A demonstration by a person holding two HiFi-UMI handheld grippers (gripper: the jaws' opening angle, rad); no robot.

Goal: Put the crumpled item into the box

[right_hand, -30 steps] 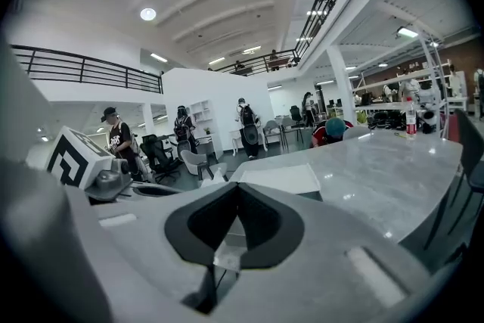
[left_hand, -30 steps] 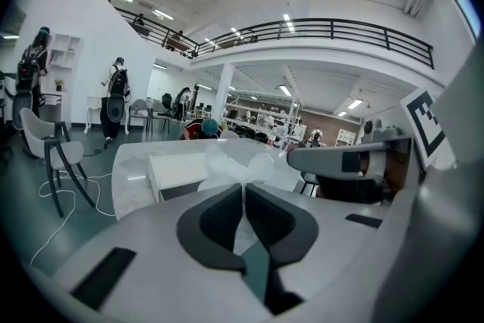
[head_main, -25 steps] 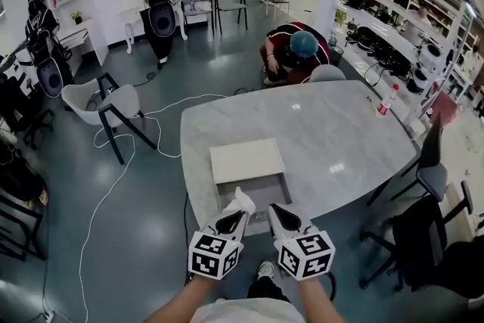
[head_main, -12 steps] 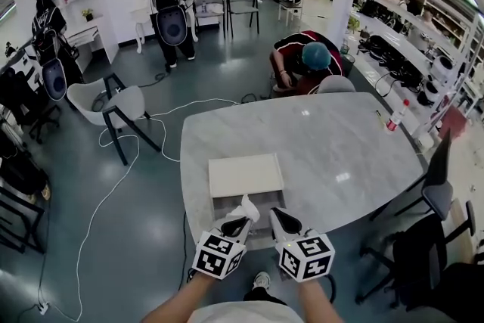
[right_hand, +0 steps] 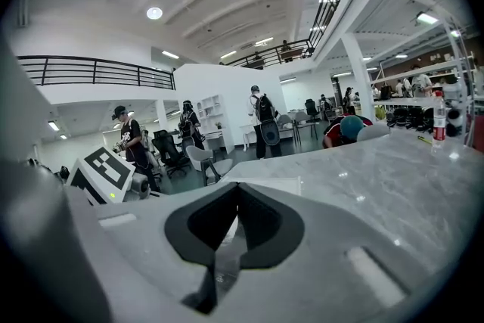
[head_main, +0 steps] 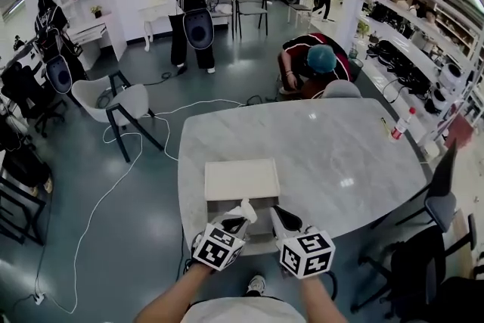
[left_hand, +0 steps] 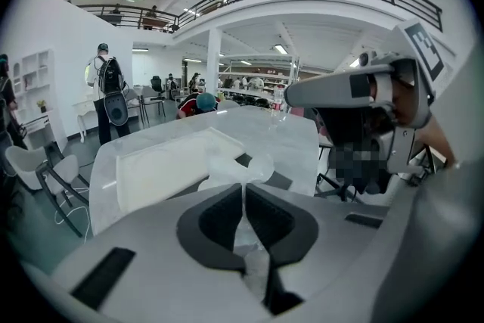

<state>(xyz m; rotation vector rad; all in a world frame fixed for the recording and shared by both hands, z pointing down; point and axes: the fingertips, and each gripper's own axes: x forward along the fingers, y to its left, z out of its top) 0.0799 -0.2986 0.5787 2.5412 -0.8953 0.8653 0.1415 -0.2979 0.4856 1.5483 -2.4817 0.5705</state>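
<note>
A white box [head_main: 242, 179] lies open on the near part of the marble table [head_main: 333, 155], its flat lid folded away from me and its grey inside showing just behind my grippers. My left gripper [head_main: 240, 220] is shut on a crumpled white item [head_main: 246, 207], held above the near part of the box. In the left gripper view the crumpled item [left_hand: 249, 167] sticks out past the left gripper [left_hand: 243, 191], with the box [left_hand: 159, 170] beyond it. My right gripper [head_main: 277, 215] hovers beside it, shut and holding nothing; the right gripper [right_hand: 237, 190] faces the box [right_hand: 263, 181].
A bottle with a red cap [head_main: 401, 123] stands near the table's right edge. A person [head_main: 318, 60] crouches at the far edge beside a grey chair [head_main: 342, 89]. Other people, chairs [head_main: 121, 104] and white cables [head_main: 113, 185] occupy the floor to the left.
Both grippers stay over the near part of the box, the left one still holding the crumpled item. The head view has shifted slightly, and a person in the background has walked right.
</note>
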